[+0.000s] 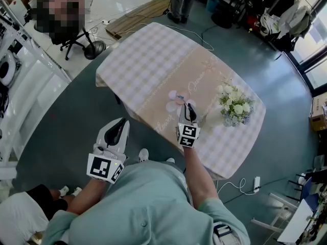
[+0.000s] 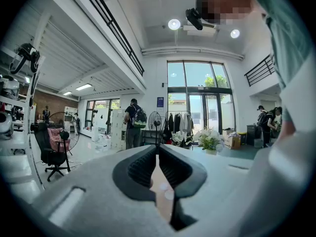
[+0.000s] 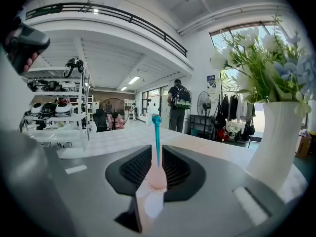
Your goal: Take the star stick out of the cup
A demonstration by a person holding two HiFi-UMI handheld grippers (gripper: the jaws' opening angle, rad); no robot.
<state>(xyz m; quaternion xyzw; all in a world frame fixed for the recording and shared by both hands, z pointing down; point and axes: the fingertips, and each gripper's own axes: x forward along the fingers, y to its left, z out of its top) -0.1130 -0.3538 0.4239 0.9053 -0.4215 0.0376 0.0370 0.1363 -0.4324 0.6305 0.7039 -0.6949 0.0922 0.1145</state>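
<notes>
- The left gripper (image 1: 122,121) hung nearest, off the table's near edge by the person's body, its jaws closed together on nothing.
- Further in, the right gripper (image 3: 157,152) was clamped on the thin teal plastic star stick (image 3: 156,132). The stick stood upright between its pads over the beige runner (image 1: 196,70), near the table's middle.
- A pale pink rounded piece (image 3: 157,177) sat at the stick's base. Whether that was the cup's rim or part of the stick could not be told, so the stick looked not yet clear of the cup.
- The stick looked light, stiff and smooth, so it would likely pivot or slip in a loose pinch. The bare shaft below its ball tip seemed the best hold, with a straight upward pull, since a light cup might ride up or tip.
- Just right of the gripper stood the tall white vase (image 3: 276,142) of white flowers (image 1: 235,103), the 1 thing close enough to knock.
- The far half of the checked tablecloth (image 1: 148,60) lay beyond.
</notes>
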